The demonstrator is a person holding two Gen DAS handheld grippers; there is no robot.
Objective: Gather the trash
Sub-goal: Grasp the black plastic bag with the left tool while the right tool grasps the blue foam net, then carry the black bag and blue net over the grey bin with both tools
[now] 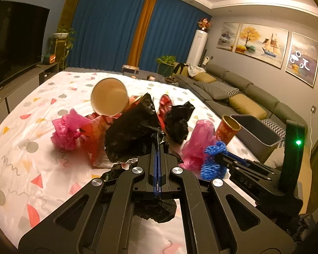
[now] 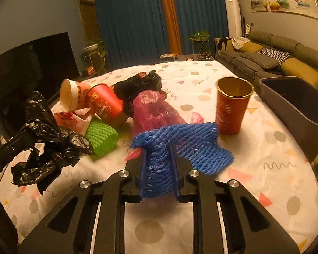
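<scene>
**Both tools loaded, most of the trash still out**

Already each tool carried a piece of trash clear of the surface. The blue foam net (image 2: 180, 146) was pinched in the right tool (image 2: 158, 158), whose fingers stood a little apart with the net bunched between them and its free end fanning out to the right. The black plastic bag (image 1: 131, 131) was clamped in the left tool (image 1: 158, 148), its fingers pressed nearly together on a fold of the plastic, the rest hanging crumpled in front of and below the fingers.

Judging from the pile, the job was at an early stage. On the patterned cloth (image 2: 265, 158) there remained a green foam net (image 2: 100, 136), a pink plastic bag (image 2: 152, 110), a second black bag (image 2: 140, 84) and two paper cups lying on their sides, a red one (image 2: 105, 103) touching a white-lined one (image 2: 69, 95). A red cup (image 2: 232, 105) stood upright by itself, to the right of the heap.

The grey bin (image 2: 294, 103) sat at the far right edge of the cloth, beyond the upright cup. No trash could be made out inside it, though its floor was mostly hidden. The two held pieces had yet to reach it, and I judged that everything else still needed picking up.
</scene>
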